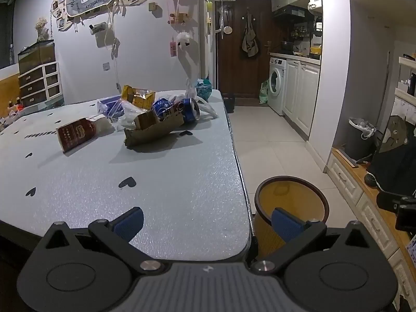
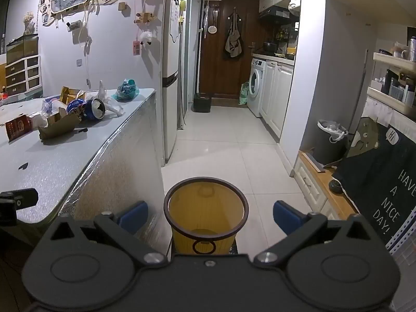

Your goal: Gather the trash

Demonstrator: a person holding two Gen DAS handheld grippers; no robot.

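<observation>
I am holding both the left gripper and the right gripper spread wide and empty. The trash pile, led by a crushed blue can, is lying on the desk, well beyond the yellow wastebasket. I am judging the can easiest to pinch across its body.

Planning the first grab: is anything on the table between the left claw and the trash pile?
Nothing visible. The bare grey speckled tabletop runs from the open left claw to the torn brown cardboard piece, nearest of the pile, with the crushed blue can behind it.
</observation>
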